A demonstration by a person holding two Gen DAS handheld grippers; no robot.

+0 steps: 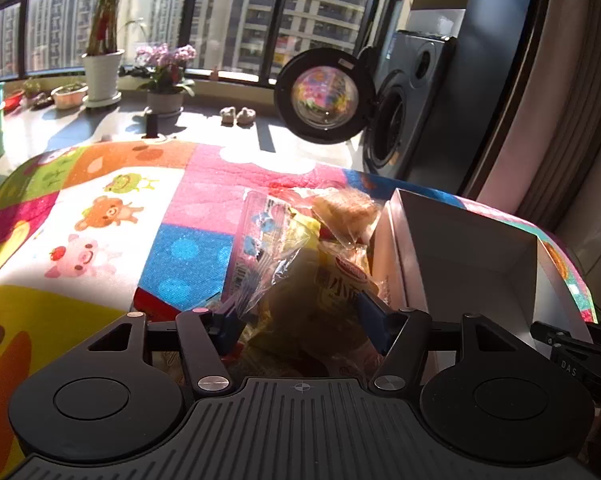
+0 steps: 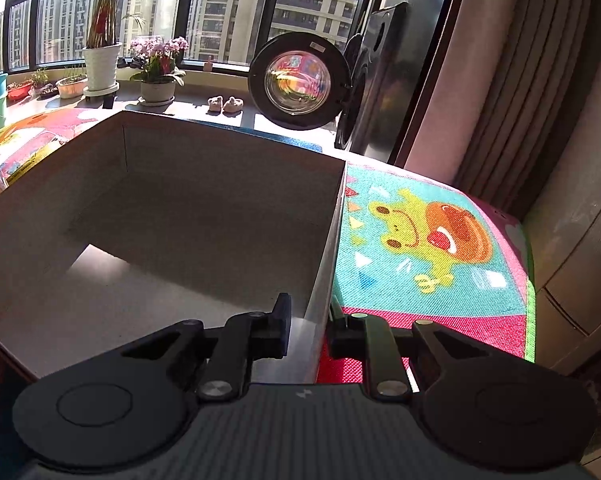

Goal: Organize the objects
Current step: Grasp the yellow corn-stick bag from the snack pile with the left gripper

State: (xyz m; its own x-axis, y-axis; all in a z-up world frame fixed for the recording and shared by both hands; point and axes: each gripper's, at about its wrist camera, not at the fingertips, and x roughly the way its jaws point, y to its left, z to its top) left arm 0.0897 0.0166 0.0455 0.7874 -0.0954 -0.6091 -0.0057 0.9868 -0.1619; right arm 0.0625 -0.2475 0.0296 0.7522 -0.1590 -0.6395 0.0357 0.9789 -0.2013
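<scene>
Box steadied, snacks about to be picked

Right hand-held gripper (image 2: pixel 309 330) clamps the open grey cardboard box's (image 2: pixel 328 240) wall, holding it steady; left hand-held gripper (image 1: pixel 296 320) gapes wide around the crinkly plastic-wrapped snack packets (image 1: pixel 300 248), gripping none.

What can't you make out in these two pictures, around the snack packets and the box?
- Snack packets, left wrist view: the nearest ones lie in shadow behind the left gripper; labels unreadable.
- Box, right wrist view: its near wall is cut off behind the right gripper, which clamps the box's right wall.
- Washing machine: drum inside too dark.
</scene>
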